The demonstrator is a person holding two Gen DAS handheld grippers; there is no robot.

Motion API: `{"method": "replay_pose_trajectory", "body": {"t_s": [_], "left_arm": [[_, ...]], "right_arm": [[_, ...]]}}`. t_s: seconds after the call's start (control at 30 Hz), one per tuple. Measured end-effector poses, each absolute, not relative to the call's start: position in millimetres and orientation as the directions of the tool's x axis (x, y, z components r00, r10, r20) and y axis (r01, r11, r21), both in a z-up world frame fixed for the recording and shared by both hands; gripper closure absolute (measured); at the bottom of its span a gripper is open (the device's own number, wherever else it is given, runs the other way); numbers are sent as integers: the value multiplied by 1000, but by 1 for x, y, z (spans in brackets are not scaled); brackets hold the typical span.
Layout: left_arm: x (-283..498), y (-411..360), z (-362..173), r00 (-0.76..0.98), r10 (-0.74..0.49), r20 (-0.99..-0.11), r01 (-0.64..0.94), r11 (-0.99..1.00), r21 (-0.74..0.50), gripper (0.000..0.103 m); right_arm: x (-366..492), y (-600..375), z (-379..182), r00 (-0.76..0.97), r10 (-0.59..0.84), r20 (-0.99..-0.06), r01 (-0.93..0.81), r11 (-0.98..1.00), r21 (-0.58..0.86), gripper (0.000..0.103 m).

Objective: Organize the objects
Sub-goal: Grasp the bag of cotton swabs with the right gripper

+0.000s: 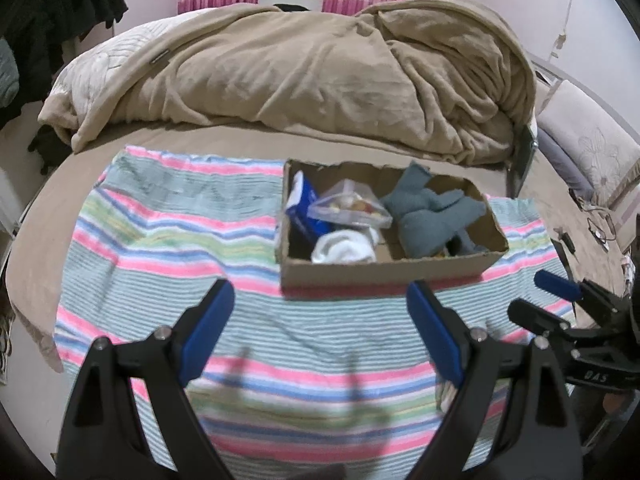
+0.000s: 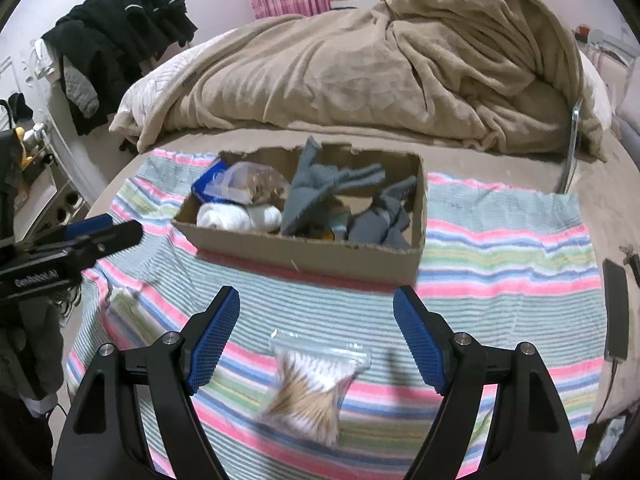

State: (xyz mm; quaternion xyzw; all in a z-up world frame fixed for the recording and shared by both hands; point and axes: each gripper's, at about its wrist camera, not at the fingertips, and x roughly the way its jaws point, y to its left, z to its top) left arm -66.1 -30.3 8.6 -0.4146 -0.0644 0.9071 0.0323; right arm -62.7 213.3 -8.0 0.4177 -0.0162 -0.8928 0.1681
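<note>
A cardboard box sits on a striped towel on the bed. It holds a grey cloth, white socks, a clear plastic container and a blue packet. A clear bag of cotton swabs lies on the towel between the open fingers of my right gripper. My left gripper is open and empty, in front of the box. The right gripper also shows at the right edge of the left wrist view.
A rumpled beige blanket is piled behind the box. Dark clothes hang at the far left. A phone with a cable lies at the towel's right edge. A pillow lies at the right.
</note>
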Motion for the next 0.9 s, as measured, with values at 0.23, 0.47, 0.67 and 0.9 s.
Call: {"method": "replay_pose_trajectory", "body": {"t_s": [0.23, 0.47, 0.67, 0.9], "left_arm": [[-56, -35, -1, -637, 126, -761, 0, -987, -163, 14], [-50, -39, -15, -616, 127, -777, 12, -985, -171, 14], [-45, -40, -30, -591, 135, -795, 11, -985, -175, 14], [-43, -39, -38, -580, 137, -803, 8, -985, -174, 14]], "right_arm": [[-56, 213, -31, -549, -303, -779, 273, -946, 176, 21], [-53, 206, -52, -498, -301, -813, 278, -944, 180, 21], [-49, 195, -73, -440, -288, -850, 293, -941, 167, 21], [-50, 191, -89, -401, -265, -877, 285, -946, 155, 27]]}}
